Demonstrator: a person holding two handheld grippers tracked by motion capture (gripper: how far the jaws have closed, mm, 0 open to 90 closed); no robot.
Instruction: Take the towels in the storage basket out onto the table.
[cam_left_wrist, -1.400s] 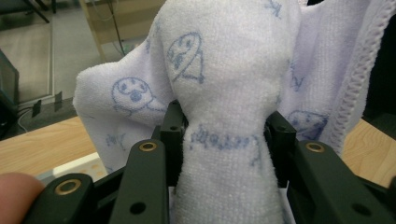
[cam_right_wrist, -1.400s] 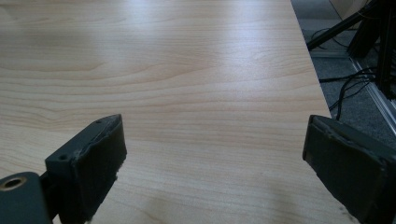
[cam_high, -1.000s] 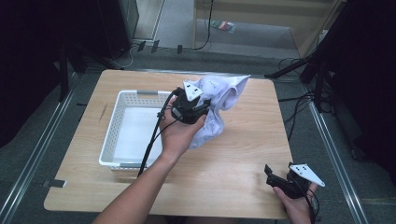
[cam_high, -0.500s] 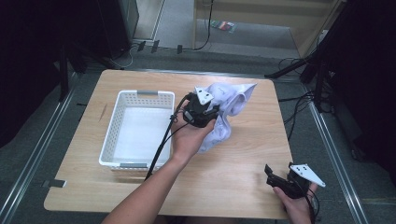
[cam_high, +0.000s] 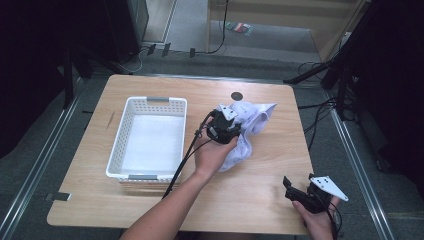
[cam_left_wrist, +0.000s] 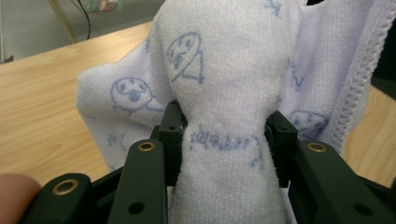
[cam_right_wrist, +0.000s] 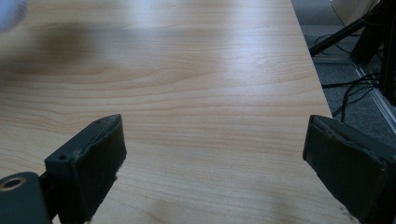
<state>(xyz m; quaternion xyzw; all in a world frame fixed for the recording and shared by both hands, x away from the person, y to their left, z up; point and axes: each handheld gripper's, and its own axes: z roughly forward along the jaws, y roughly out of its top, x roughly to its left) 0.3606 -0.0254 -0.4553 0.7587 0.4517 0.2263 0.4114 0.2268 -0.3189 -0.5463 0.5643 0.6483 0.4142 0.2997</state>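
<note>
The left gripper (cam_high: 226, 131) sits over the middle of the wooden table (cam_high: 260, 190), just right of the white plastic basket (cam_high: 127, 130), and its jaws are pinched hard on a fold of the pale lilac towel (cam_high: 248, 120); in the left gripper view the left gripper (cam_left_wrist: 226, 140) squeezes the cloth into a narrow waist between the two black jaws, and the towel (cam_left_wrist: 224, 56) bulges out above them, printed with small blue cartoon faces, its stitched hem running down the right side; the rest of the towel lies crumpled on the table beyond and to the right of the gripper, one corner reaching toward the far right, another part trailing down beside the person's left hand (cam_high: 210, 157); a small dark round mark (cam_high: 237, 96) shows on the tabletop just beyond the towel; the basket stands well to the left, perforated walls, pale floor, with the gripper's black cable (cam_high: 185, 160) trailing past its near right corner; over at the near right corner of the table the right gripper (cam_high: 300, 192) rests low in the person's right hand (cam_high: 320, 225), well apart from the towel; in the right gripper view the right gripper (cam_right_wrist: 215, 154) has its jaws spread wide with bare wood grain (cam_right_wrist: 205, 84) between them, gripping nothing.
</note>
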